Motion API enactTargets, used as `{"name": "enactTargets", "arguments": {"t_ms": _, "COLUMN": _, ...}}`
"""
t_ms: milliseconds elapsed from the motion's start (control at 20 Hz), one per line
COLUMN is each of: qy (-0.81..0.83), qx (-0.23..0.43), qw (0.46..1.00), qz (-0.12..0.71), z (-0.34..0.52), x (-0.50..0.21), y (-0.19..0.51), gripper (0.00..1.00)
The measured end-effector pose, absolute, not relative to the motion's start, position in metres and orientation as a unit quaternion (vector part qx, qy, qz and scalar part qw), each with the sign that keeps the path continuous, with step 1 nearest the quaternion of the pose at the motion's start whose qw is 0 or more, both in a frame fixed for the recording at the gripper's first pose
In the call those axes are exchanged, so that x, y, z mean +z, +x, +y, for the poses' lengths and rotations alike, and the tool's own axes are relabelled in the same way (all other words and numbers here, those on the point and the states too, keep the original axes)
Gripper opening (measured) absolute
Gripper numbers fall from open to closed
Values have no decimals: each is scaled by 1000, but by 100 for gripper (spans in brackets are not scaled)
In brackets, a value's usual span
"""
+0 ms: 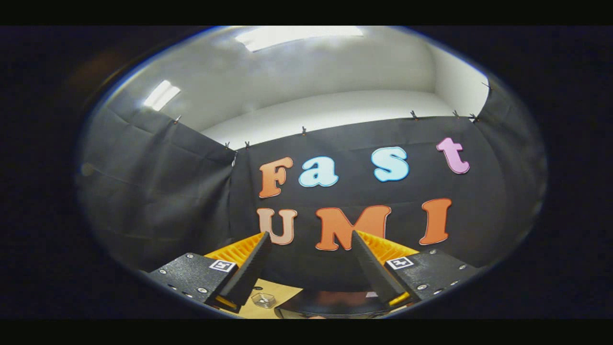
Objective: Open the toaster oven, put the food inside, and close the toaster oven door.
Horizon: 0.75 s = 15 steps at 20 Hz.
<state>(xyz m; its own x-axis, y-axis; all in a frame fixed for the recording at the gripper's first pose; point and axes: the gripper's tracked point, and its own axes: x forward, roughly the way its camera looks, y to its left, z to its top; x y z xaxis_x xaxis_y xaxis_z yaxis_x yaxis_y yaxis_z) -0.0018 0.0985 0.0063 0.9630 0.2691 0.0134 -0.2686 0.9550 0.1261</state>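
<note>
The booth's wall (158, 182) is matt black cloth, hanging in soft folds and creases and clipped along its upper edge. The hand-held gripper (310, 239), its fingers spread wide on nothing, has ribbed plastic-looking finger faces and flat, finely textured matt plates fixed with shiny metal screws. Below, the counter (282, 292) looks like smooth pale wood, and a small clear glossy dish (263, 300) rests on it.

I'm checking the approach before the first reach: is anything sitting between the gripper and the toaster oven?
Nothing visible blocks it. The gripper is open, its fingers apart and empty, aimed high at the booth wall. The dark curved top of what may be the toaster oven lies low between the fingers, a small clear object beside it on the table.
</note>
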Motion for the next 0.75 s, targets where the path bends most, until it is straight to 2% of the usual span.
{"name": "enactTargets", "arguments": {"t_ms": 750, "qy": 55, "qx": 130, "qw": 990, "qz": -2, "z": 93, "x": 8, "y": 7, "gripper": 99}}
